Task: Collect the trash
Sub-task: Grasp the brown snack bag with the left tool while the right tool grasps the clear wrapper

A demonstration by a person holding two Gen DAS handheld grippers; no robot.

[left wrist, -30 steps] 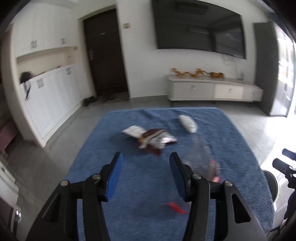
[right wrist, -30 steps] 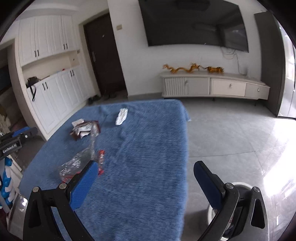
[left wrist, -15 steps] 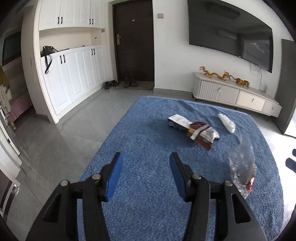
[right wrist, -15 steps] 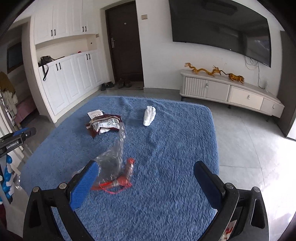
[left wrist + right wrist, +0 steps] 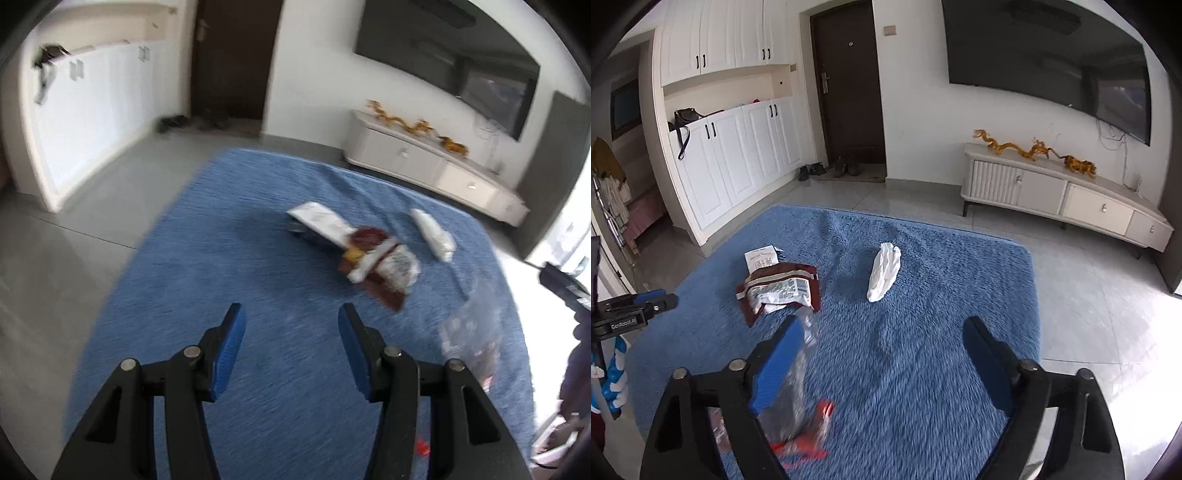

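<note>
- The trash lies on a blue cloth (image 5: 923, 369) spread over the desk: a dark red wrapper (image 5: 779, 290), a white slip of paper (image 5: 761, 258) just behind it and partly under it, a crumpled white tissue (image 5: 884, 271) off to the side, and a clear plastic bag (image 5: 792, 406) with red bits at its lower end, nearest the camera.
- The right gripper (image 5: 882, 363) has its jaws wide apart and closing. The clear bag sits just inside the left finger (image 5: 779, 365), but nothing is pressed between the pads.
- The left gripper (image 5: 290, 350) stands half apart and empty over bare cloth, with the red wrapper (image 5: 380, 264) ahead and to its right.
- Risk: the bag is thin and limp. If the right jaws close with it against one pad only, they may pinch a corner, and the bag could slip out or tear when lifted.
- Risk: the pile of the cloth is deep. Fingers pushed low could snag it and drag the cloth, shifting the other pieces.
- Risk: the wrapper overlaps the paper, so a grab at one may leave the other behind.
- The left view is blurred, so fine contact there cannot be judged.
</note>
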